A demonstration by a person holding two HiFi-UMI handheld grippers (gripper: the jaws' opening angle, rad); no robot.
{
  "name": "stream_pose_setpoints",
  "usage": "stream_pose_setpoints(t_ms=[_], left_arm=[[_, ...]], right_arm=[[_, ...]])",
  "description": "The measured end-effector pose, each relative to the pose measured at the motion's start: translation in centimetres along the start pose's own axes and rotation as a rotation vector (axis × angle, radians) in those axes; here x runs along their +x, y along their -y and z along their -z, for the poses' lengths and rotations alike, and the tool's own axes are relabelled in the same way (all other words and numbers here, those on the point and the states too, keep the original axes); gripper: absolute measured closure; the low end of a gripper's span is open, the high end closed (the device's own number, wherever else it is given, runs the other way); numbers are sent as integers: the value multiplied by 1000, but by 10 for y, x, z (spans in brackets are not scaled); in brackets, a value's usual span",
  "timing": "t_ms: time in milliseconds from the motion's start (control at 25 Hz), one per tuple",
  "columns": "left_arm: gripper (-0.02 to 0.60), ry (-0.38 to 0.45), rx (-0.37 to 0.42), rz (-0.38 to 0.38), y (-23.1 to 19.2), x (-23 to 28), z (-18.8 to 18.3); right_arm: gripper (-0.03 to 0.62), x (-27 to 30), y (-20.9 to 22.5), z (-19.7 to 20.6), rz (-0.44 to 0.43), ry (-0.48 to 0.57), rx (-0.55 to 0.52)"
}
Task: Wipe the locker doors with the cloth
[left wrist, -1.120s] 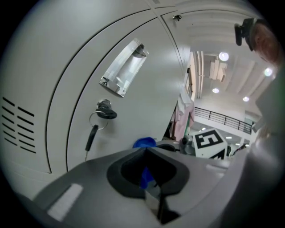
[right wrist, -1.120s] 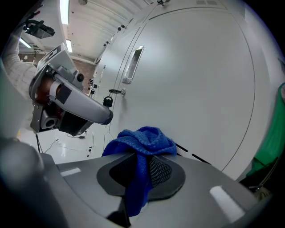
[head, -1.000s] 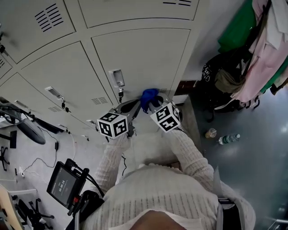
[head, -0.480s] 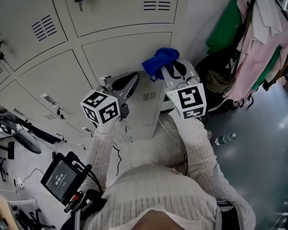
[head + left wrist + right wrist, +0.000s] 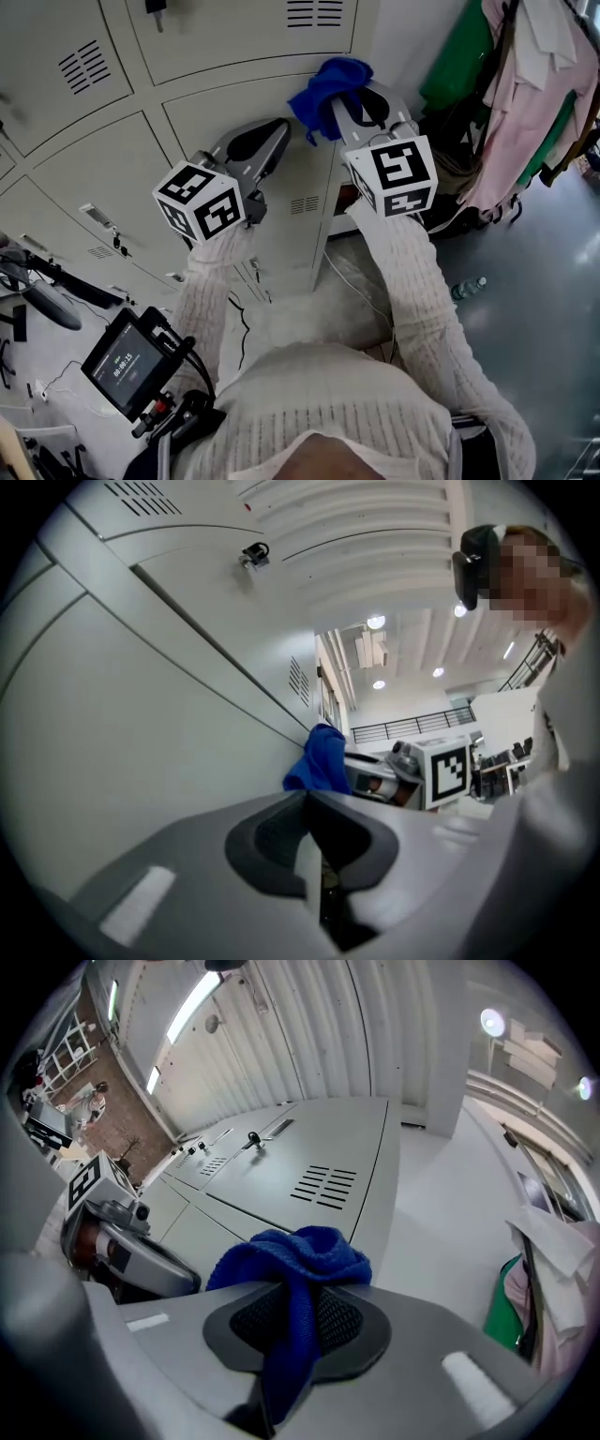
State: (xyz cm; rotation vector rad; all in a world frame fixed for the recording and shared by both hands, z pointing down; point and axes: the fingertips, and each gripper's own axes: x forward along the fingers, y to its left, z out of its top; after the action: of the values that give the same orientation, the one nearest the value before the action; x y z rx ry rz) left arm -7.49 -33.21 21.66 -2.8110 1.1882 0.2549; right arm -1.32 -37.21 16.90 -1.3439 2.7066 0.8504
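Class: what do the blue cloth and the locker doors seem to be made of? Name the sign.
The blue cloth looks like soft terry or microfibre, matt: fine nap, bunched folds. The locker doors are probably painted sheet metal, pale grey, smooth: punched vent slots suggest it.

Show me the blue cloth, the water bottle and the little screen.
blue cloth (image 5: 323,89), head view, its bunched middle
water bottle (image 5: 467,288), head view, its clear body
little screen (image 5: 122,361), head view, its lit face

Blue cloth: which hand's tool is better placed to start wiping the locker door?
Right. Its tool is shut on the blue cloth, close to the locker door; the left tool is shut and holds nothing.
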Motion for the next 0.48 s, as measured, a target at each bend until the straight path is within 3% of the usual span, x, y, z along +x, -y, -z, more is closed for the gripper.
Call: stream_pose_setpoints(t_ms=[480], left_arm=[[575,-26,-6,13,-1,7,7]], right_arm=[[539,-3,-2,-2,-4,11,-7]])
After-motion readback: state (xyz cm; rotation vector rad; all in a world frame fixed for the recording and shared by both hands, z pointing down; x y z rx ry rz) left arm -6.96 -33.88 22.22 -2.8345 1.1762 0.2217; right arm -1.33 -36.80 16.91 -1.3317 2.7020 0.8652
